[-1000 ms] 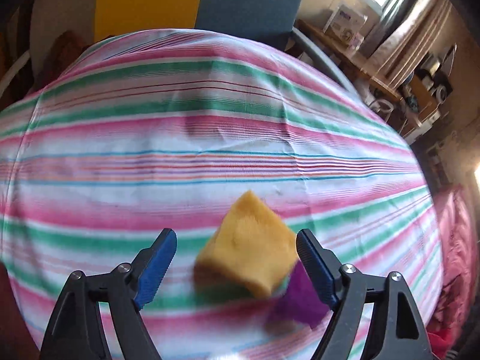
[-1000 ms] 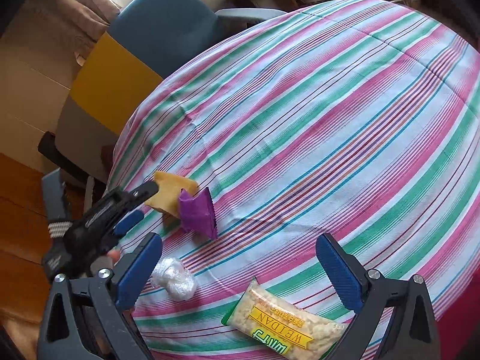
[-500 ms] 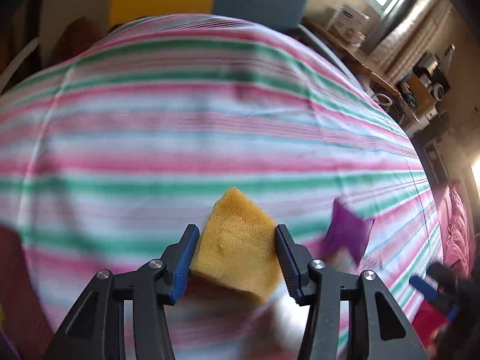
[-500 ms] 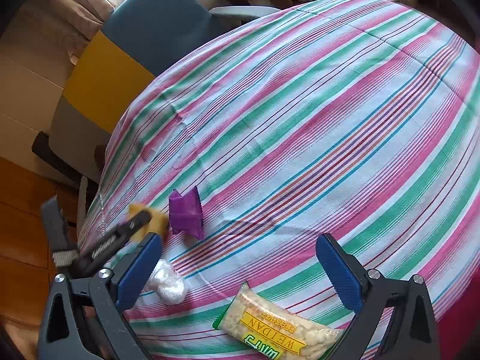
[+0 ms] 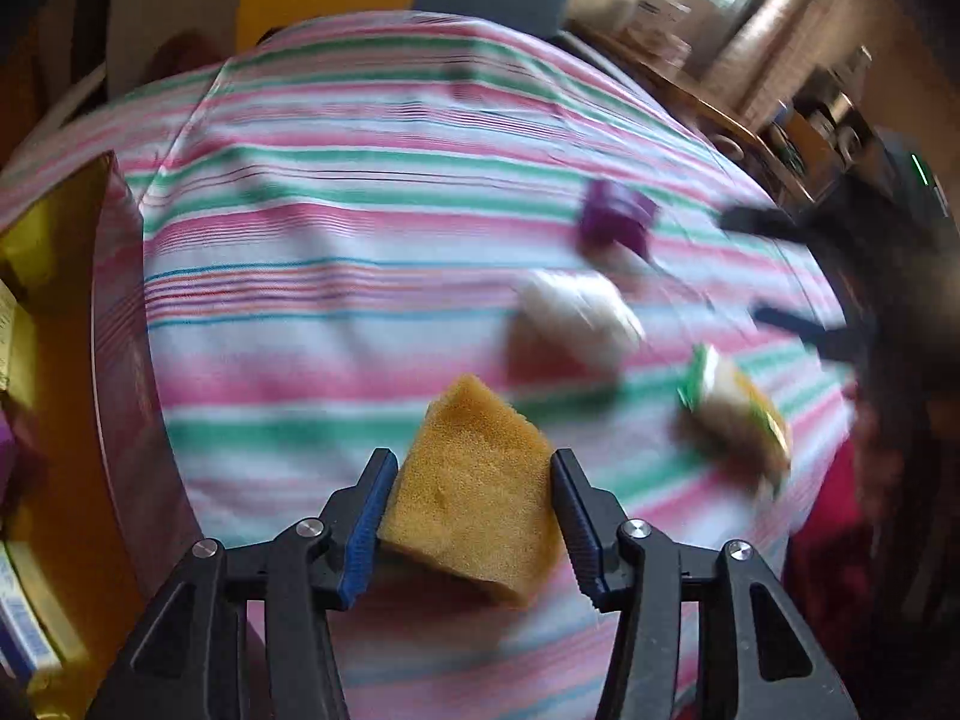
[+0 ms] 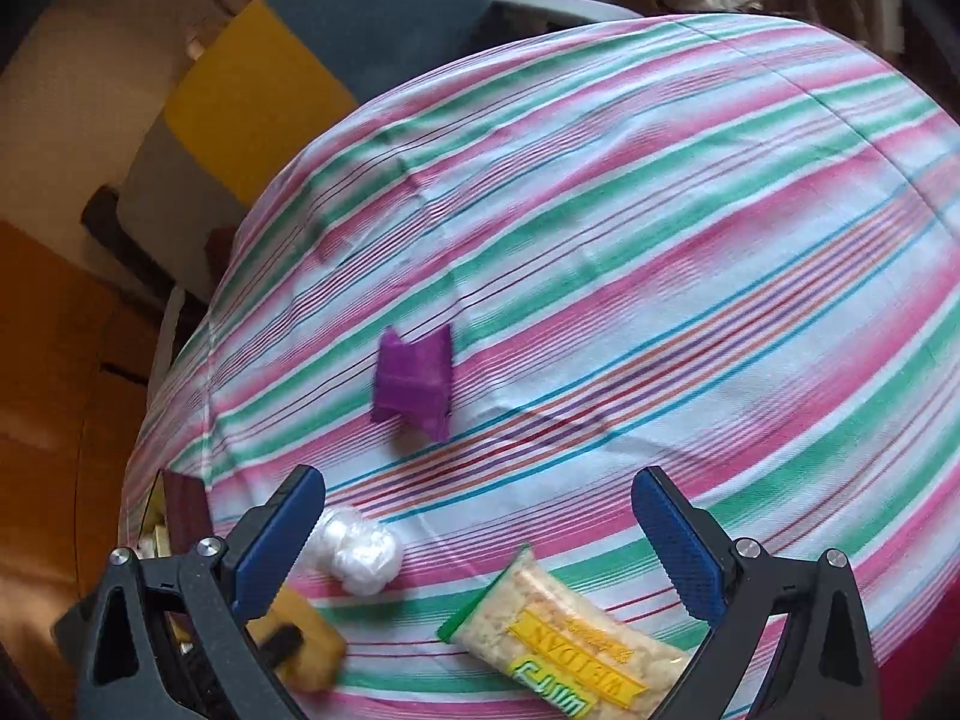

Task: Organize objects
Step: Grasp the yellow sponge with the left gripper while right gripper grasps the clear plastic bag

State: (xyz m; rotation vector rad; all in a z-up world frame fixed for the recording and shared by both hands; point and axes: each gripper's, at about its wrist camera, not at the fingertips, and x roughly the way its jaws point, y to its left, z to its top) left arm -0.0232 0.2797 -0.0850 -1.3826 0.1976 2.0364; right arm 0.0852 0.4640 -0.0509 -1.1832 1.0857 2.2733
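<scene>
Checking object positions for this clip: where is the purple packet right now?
The purple packet lies on the striped tablecloth, centre-left in the right wrist view, apart from and beyond the white plastic ball and the snack bag.

Yellow sponge [image 5: 474, 492], purple packet [image 6: 414, 381], white wad [image 6: 360, 552], pink-green-white striped cloth [image 6: 660, 240], blue-padded fingers [image 5: 366, 522].

Yellow sponge [image 5: 474, 498] tilted, pinched in left claw [image 5: 474, 525] above striped cloth [image 5: 360, 276]

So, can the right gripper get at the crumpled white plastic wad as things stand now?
Probably yes: the right gripper is open and empty, and the crumpled white plastic wad lies uncovered on the striped tablecloth beside its left finger.
</scene>
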